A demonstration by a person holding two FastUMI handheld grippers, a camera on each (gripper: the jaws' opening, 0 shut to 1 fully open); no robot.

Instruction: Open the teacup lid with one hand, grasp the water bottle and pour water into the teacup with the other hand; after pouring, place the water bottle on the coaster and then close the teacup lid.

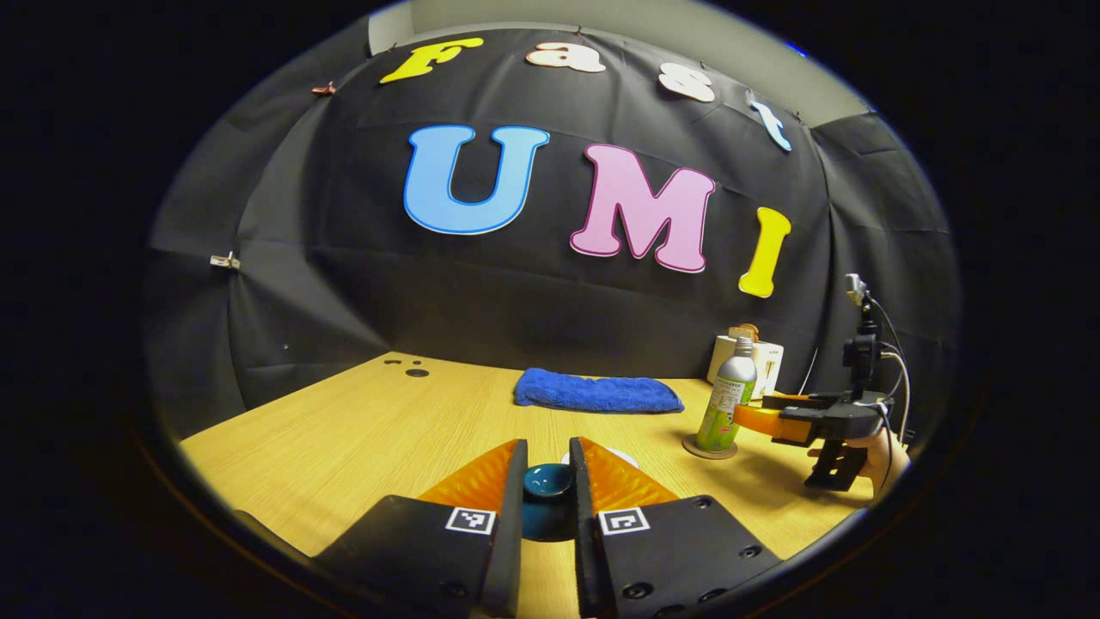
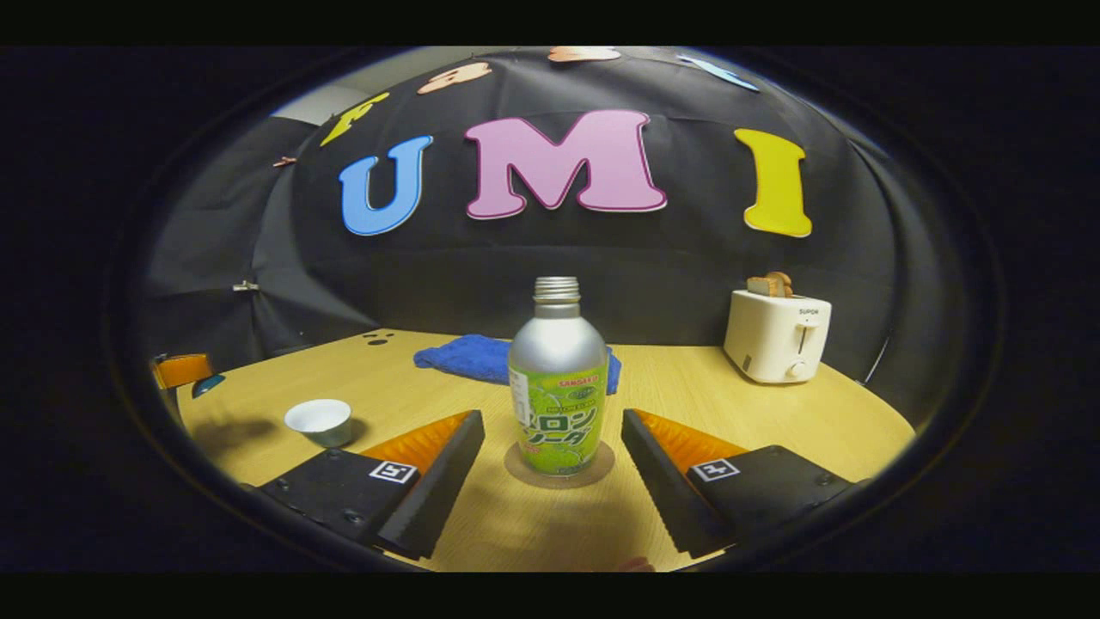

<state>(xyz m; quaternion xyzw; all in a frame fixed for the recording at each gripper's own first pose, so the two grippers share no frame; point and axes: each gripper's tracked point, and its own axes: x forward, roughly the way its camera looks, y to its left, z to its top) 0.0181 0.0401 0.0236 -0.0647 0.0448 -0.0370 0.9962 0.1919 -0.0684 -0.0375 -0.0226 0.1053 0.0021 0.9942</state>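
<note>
The left tongs (image 1: pixel 547 481) pinch the dark teacup lid (image 1: pixel 547 483), lifted off the open teacup (image 2: pixel 319 421) on the worktop (image 2: pixel 730 404). The right tongs (image 2: pixel 550 468) stand spread around the water bottle (image 2: pixel 558 391) on its coaster (image 2: pixel 516 468). Hover the lid squarely over the cup and lower it gently before letting go

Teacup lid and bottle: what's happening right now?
Left hand-held gripper shut on teacup lid. Right hand-held gripper open, flanking water bottle on coaster. Teacup uncovered. Nothing in the way.
</note>
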